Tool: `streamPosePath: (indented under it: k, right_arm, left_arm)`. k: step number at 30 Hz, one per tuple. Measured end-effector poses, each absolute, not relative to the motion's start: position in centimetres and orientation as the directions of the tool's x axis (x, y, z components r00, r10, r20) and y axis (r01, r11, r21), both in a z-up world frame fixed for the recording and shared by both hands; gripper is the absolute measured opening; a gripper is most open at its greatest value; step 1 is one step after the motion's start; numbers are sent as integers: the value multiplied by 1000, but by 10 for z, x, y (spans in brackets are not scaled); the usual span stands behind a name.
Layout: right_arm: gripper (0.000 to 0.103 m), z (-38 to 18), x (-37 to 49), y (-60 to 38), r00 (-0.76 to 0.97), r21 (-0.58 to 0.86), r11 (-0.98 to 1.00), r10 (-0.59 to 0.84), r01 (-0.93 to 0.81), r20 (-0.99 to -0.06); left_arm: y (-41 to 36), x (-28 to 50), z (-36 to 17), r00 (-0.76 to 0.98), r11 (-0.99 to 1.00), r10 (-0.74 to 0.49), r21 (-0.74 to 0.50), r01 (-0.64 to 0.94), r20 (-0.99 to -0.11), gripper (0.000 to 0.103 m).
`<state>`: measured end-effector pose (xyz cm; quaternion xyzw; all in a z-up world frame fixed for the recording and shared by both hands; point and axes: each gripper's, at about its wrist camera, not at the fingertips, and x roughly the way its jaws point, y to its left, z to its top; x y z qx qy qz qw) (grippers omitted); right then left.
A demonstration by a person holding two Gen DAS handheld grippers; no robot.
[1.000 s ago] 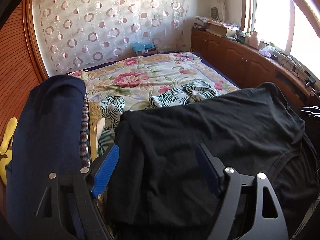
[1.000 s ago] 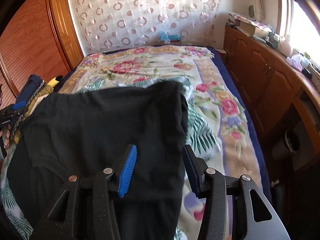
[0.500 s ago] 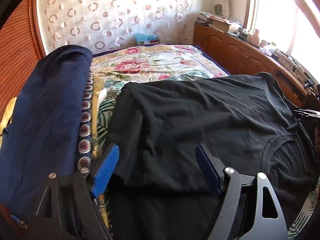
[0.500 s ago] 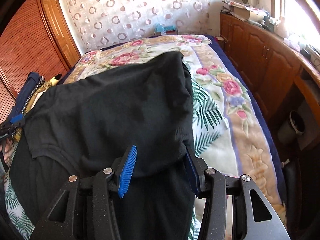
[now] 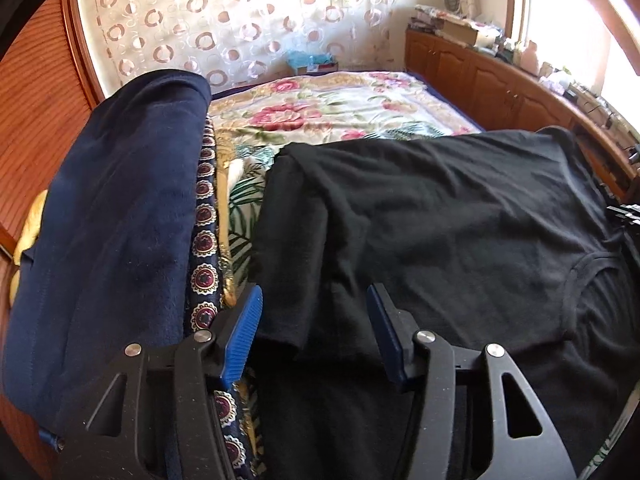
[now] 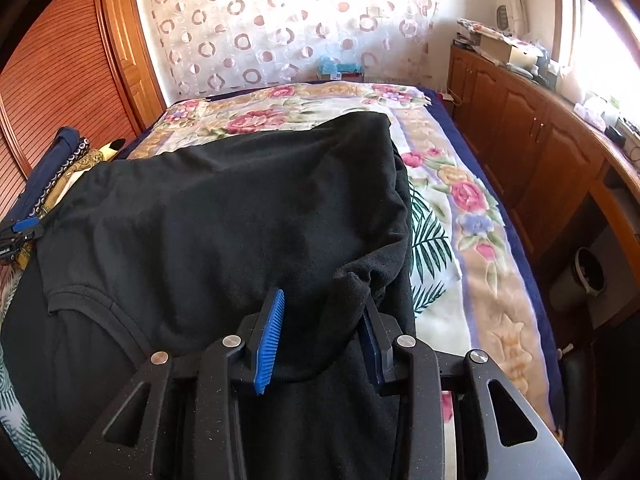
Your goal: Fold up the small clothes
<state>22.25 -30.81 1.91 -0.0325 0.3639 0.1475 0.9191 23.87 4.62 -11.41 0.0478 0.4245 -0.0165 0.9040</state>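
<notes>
A black T-shirt [image 5: 440, 220] lies spread on the flowered bed cover [image 5: 340, 108], its neckline [image 5: 580, 280] toward the right. My left gripper [image 5: 314, 332] hovers over the shirt's near left corner. Its jaws are closing, with the folded sleeve edge between the blue pads [image 5: 246, 332], which stand clear of the cloth. In the right wrist view the same shirt [image 6: 240, 220] fills the middle. My right gripper [image 6: 322, 336] is closing around a rucked-up ridge of the cloth. That ridge leans on the right finger, and the left pad's face is bare.
A folded navy garment [image 5: 120, 220] on a patterned cloth lies to the left of the shirt. Wooden cabinets [image 6: 540, 140] with clutter on top run along the bed's right side. A slatted wooden door [image 6: 60, 60] stands at the left. A dark pot [image 6: 588, 276] sits on the floor.
Both grippers have sunk toward the shirt and their jaws have narrowed. A ridge of black cloth now stands up between the right jaws. The shirt looks flatter on the bed.
</notes>
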Motion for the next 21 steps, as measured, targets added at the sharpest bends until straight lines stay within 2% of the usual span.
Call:
streamPosePath:
  k: [4, 5, 6, 7, 8, 9, 13, 21]
  right_arm:
    - [36, 22, 221, -305, 695, 30, 955, 236, -295, -679]
    - [30, 22, 221, -305, 698, 20, 957, 226, -291, -680]
    - [20, 24, 220, -304, 700, 14, 956, 224, -292, -678]
    - [16, 28, 218, -304, 704, 14, 954, 230, -298, -672]
    - [11, 30, 217, -305, 708, 16, 954, 234, -300, -666]
    - [6, 33, 215, -306, 712, 18, 952, 242, -306, -659]
    - [5, 46, 208, -311, 713, 73, 929, 326, -362, -620]
    - [4, 68, 193, -321, 755, 83, 917, 371, -391, -541]
  left_arm:
    - [43, 242, -119, 629, 992, 46, 108, 60, -776, 56]
    - [43, 243, -120, 627, 992, 52, 115, 61, -778, 56]
    - [43, 243, -121, 626, 991, 54, 119, 63, -778, 54]
    - [43, 243, -121, 626, 990, 59, 124, 61, -778, 43]
    - [46, 243, -120, 625, 990, 67, 129, 54, -778, 25]
    - [49, 243, -120, 624, 991, 75, 130, 43, -778, 18]
    - [62, 243, -113, 624, 998, -47, -13, 60, -780, 5]
    - [50, 220, -85, 697, 993, -103, -37, 109, -710, 3]
